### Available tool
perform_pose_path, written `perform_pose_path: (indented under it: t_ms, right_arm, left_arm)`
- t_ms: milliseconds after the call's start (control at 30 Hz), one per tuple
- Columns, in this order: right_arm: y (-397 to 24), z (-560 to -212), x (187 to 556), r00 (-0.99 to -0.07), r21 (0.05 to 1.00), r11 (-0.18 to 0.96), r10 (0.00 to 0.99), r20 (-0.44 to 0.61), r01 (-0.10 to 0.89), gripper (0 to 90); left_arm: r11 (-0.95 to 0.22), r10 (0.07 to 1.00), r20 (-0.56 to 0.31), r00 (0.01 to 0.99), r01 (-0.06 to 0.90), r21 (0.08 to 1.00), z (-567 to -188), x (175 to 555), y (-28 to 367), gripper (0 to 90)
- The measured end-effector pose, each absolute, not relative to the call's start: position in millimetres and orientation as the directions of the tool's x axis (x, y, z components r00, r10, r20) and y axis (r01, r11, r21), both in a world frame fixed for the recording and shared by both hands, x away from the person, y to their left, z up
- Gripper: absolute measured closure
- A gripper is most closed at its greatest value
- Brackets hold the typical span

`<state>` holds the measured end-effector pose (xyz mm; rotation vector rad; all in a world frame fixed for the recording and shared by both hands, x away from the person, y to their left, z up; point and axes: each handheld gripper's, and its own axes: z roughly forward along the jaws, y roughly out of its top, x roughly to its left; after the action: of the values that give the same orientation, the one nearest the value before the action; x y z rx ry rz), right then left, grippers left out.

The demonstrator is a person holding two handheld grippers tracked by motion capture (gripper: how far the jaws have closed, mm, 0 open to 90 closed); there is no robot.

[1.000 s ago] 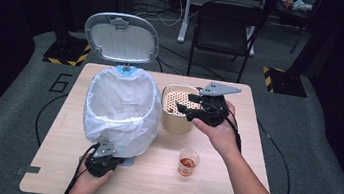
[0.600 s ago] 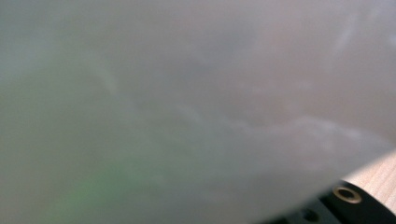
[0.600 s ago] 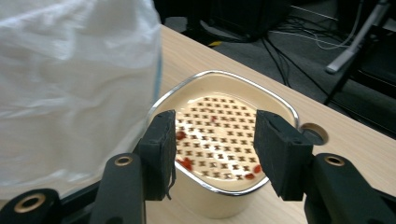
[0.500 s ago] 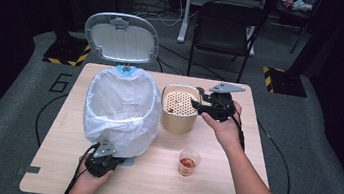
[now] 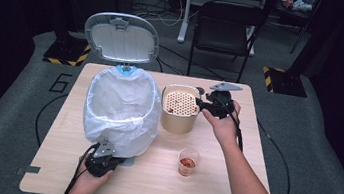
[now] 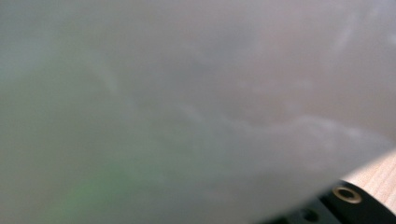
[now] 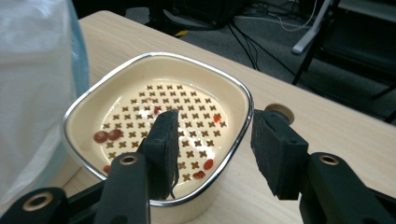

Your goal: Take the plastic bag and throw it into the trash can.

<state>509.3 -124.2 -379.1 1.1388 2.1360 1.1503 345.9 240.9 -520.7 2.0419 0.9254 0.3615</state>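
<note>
A beige container [image 5: 177, 122] with a metal rim [image 7: 154, 58] stands mid-table. Its perforated insert [image 7: 187, 107] holds a few red bits [image 7: 107, 136]. My right gripper [image 5: 202, 105] [image 7: 217, 119] straddles the container's right rim, one jaw inside and one outside. Its jaws have just been closing, but the pads [image 7: 275, 149] stand apart from the wall. My left gripper [image 5: 107, 158] lies at the foot of a bin lined with a white bag [image 5: 117, 115] [image 6: 187, 93]. Its tips are hidden under the bag.
The bin's grey lid [image 5: 122, 37] stands open at the table's far edge. A small clear cup [image 5: 187, 162] with red contents sits in front of the container. A black chair [image 5: 227, 28] stands beyond the table. Bare wood [image 5: 229, 185] lies at the front right.
My right gripper has slid a little to the right and sunk from over the container down to its right rim. The left gripper and the bin have stayed put.
</note>
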Motion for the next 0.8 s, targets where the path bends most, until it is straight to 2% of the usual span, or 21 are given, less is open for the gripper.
perform_pose_path:
  t_ms: [200,433,567,667,800]
  right_arm:
    - [-125,-398,516,-0.516,0.813,0.307,0.856,-0.009,0.495,52.4]
    - [-124,-409,523,-0.513,0.792,0.312,0.858,0.002,0.525,56.8]
    - [-121,-411,525,-0.525,0.789,0.314,0.851,0.013,0.529,64.9]
    - [-119,-411,524,-0.530,0.789,0.338,0.848,-0.018,0.513,66.4]
    - [-121,-408,521,-0.532,0.786,0.334,0.847,-0.007,0.520,69.7]
  left_arm:
    - [-0.373,0.724,-0.075,0.686,0.480,0.794,-521,346,241,90.0]
    - [-0.373,0.723,-0.075,0.687,0.479,0.794,-521,346,241,90.0]
    - [-0.373,0.723,-0.075,0.687,0.479,0.795,-521,346,241,90.0]
    - [-0.374,0.722,-0.074,0.688,0.478,0.795,-521,346,241,90.0]
    - [-0.374,0.722,-0.074,0.688,0.478,0.795,-521,346,241,90.0]
